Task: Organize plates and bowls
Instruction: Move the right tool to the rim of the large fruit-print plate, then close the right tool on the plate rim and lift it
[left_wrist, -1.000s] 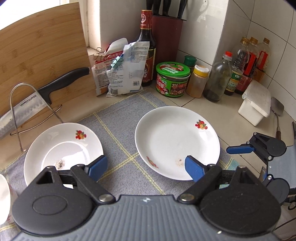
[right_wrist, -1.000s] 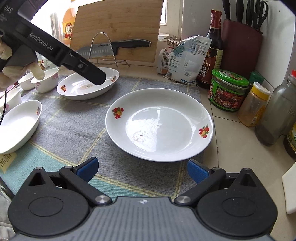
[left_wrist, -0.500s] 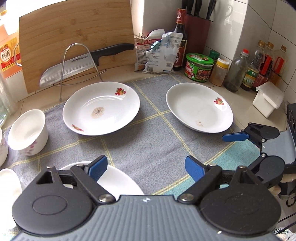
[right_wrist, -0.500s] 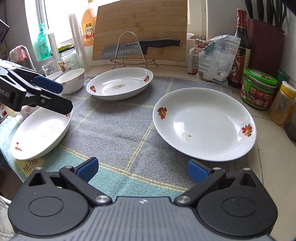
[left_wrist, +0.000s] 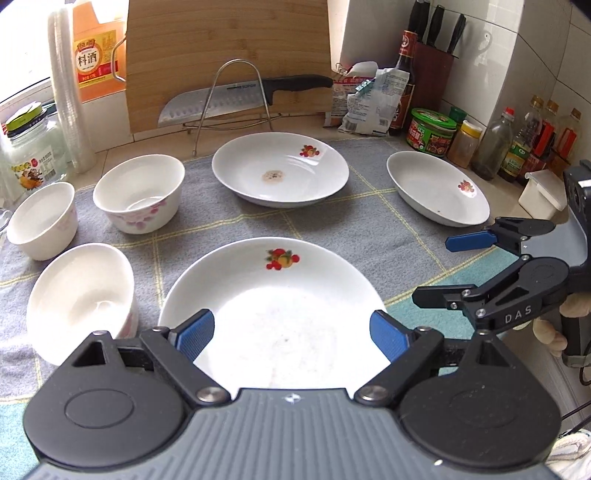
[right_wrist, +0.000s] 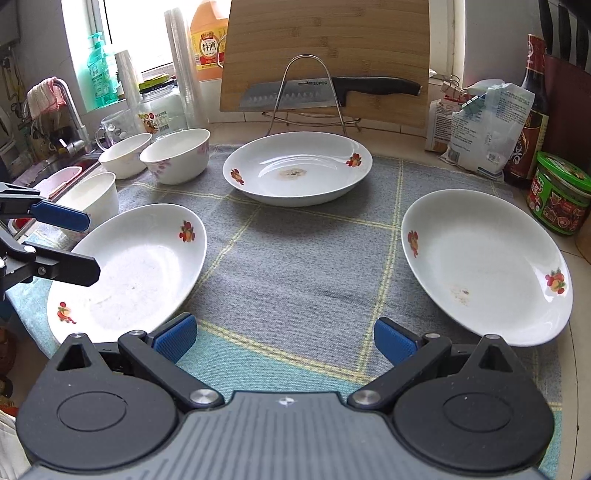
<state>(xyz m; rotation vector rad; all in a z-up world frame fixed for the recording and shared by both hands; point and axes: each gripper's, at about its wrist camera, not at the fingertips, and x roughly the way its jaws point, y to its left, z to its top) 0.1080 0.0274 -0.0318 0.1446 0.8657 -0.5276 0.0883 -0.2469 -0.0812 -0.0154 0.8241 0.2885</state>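
Note:
Three white plates with fruit prints lie on a grey checked mat (left_wrist: 369, 221): a near one (left_wrist: 273, 295), a far middle one (left_wrist: 280, 173) and a right one (left_wrist: 436, 192). Three white bowls (left_wrist: 140, 195) (left_wrist: 42, 218) (left_wrist: 79, 295) stand at the left. My left gripper (left_wrist: 291, 332) is open and empty, just above the near plate's front part. My right gripper (right_wrist: 284, 336) is open and empty over the mat's front edge, between the near plate (right_wrist: 129, 266) and the right plate (right_wrist: 484, 262). It also shows in the left wrist view (left_wrist: 454, 269).
A cleaver (left_wrist: 236, 99) rests on a wire stand before a wooden board (left_wrist: 225, 55). Jars, bottles and bags (left_wrist: 432, 129) line the back right wall. A glass jar (left_wrist: 26, 155) and stacked cups stand at the back left. A sink and tap (right_wrist: 70, 122) lie at the far left.
My left gripper has pulled back and swung left, from over the right plate to over the near plate. My right gripper has pulled back too, so all three plates now show.

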